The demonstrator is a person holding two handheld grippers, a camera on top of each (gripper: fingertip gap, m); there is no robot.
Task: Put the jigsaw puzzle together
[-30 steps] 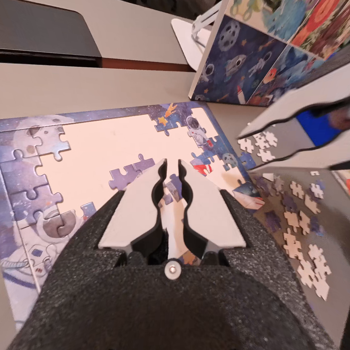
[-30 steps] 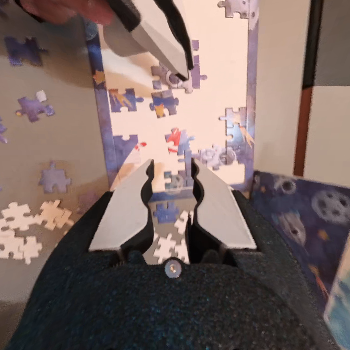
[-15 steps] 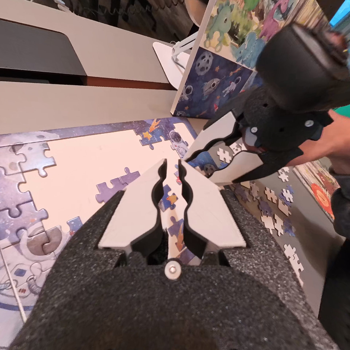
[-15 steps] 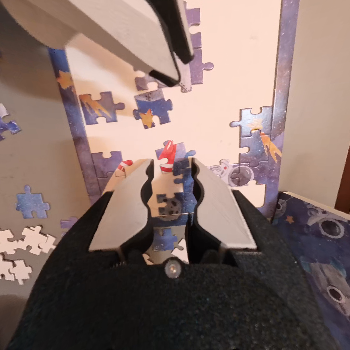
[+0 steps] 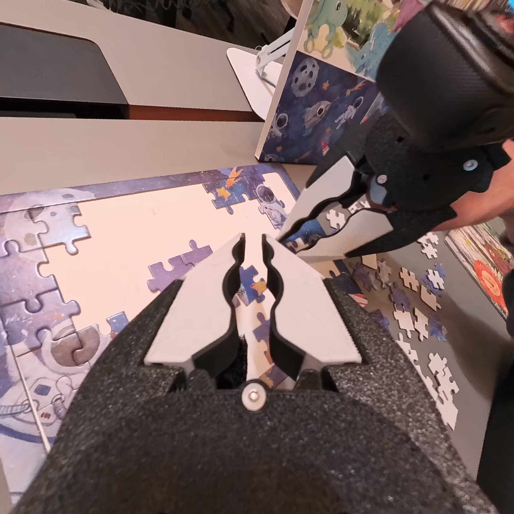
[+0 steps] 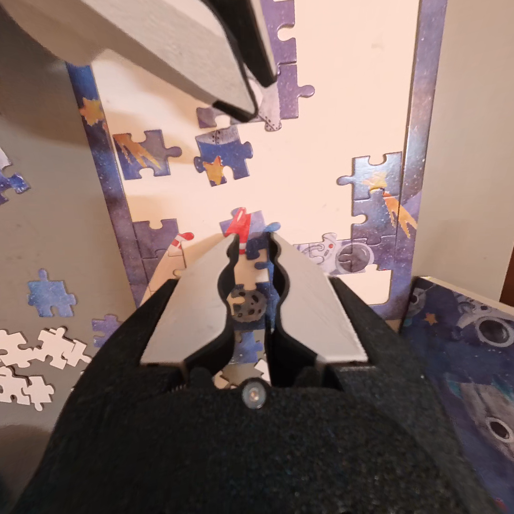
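**Two sets of fingers over one half-filled puzzle tray**

Two grippers hang above the tray (image 6: 417,111), both with fingers parted by a narrow gap and nothing held between them. The right gripper (image 6: 251,236) has its tips just over the red rocket piece (image 6: 239,222), which lies straight ahead of the fingers. Seen through the gap, nearer the palm, is a grey moon piece (image 6: 246,306). The rocket piece's red stripe runs roughly along the fingers' line, so a pinch would likely take it across its short side.

The left gripper (image 5: 253,239) sits farther from the rocket piece; beneath its gap is a blue star piece (image 5: 251,281), and just left of its fingers a pair of joined purple pieces (image 5: 178,264). The right gripper is therefore nearer the rocket piece and seems the one to act on it.

Ahead and to the right of the right fingers, an astronaut section (image 6: 339,253) is already fitted against the frame. To their left, off the tray on the counter (image 6: 41,228), loose pieces (image 6: 33,358) lie mostly face down. The box (image 5: 314,111) stands beyond the tray.

The left gripper's fingers reach across the tray ahead of the right ones and could crowd any move that way.
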